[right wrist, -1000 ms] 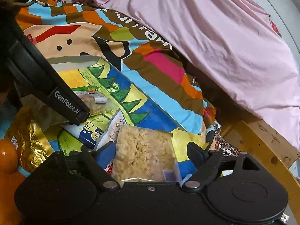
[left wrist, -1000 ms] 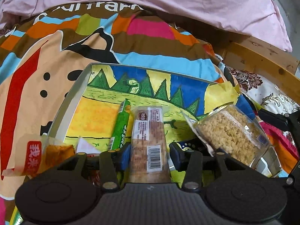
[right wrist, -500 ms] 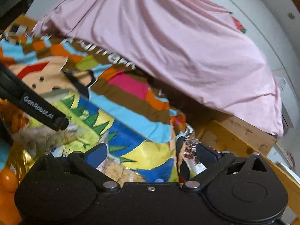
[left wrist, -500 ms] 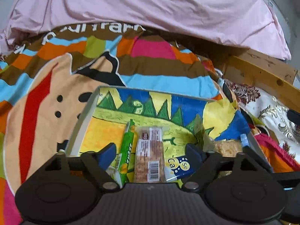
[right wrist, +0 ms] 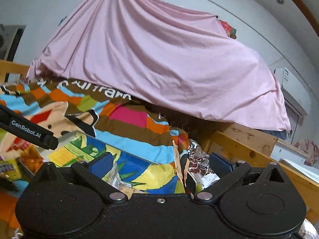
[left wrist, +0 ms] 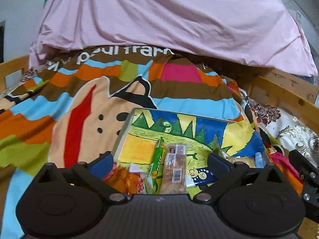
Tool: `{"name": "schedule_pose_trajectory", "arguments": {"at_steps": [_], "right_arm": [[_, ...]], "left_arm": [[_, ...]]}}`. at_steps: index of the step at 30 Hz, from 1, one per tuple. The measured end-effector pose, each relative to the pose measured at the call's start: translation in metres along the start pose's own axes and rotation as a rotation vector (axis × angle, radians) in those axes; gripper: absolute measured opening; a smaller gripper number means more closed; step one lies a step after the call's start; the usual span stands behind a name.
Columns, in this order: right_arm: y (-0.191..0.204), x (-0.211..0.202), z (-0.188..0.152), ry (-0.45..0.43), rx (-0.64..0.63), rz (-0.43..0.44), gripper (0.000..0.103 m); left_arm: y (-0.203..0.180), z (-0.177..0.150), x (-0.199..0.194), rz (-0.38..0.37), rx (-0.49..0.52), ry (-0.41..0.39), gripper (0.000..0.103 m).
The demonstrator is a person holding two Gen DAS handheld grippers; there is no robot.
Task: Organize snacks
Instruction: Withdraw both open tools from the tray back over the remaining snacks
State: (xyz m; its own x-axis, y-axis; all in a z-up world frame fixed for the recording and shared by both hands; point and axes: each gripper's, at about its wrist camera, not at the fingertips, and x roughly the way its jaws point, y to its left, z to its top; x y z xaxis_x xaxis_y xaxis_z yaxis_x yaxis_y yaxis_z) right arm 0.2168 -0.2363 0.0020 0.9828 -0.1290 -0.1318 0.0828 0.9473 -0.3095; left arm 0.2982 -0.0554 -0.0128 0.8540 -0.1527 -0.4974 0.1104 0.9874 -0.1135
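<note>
Just ahead of the left gripper (left wrist: 159,162), whose jaws are opening around nothing, a biscuit bar (left wrist: 175,166) and green stick pack (left wrist: 157,159) lie in the painted tray (left wrist: 123,133) on a striped blanket (left wrist: 179,97), while the right gripper (right wrist: 159,164) stands released beside it, a pink sheet (right wrist: 159,63) beyond.

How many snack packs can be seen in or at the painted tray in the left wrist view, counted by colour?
Green: 1, a stick pack
Clear with brown bar: 1, the wrapped bar
Blue and white: 1, a pack
Orange: 1, a bag
Clear with pale crumbly filling: 1, a bag, mostly hidden by the left gripper
Total: 5, all on or at the tray.
</note>
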Motion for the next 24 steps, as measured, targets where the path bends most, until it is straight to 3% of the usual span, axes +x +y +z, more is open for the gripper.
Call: {"name": "schedule_pose_trajectory", "arguments": {"at_steps": [13, 24], "right_arm": [[-0.016, -0.077, 0.001, 0.081, 0.171, 0.074, 0.102], [-0.010, -0.126, -0.009, 0.164, 0.230, 0.141, 0.102]], "left_arm": [[0.003, -0.034, -0.102, 0.023, 0.065, -0.063, 0.102], [0.017, -0.066, -0.159, 0.062, 0.051, -0.071, 0.103]]}}
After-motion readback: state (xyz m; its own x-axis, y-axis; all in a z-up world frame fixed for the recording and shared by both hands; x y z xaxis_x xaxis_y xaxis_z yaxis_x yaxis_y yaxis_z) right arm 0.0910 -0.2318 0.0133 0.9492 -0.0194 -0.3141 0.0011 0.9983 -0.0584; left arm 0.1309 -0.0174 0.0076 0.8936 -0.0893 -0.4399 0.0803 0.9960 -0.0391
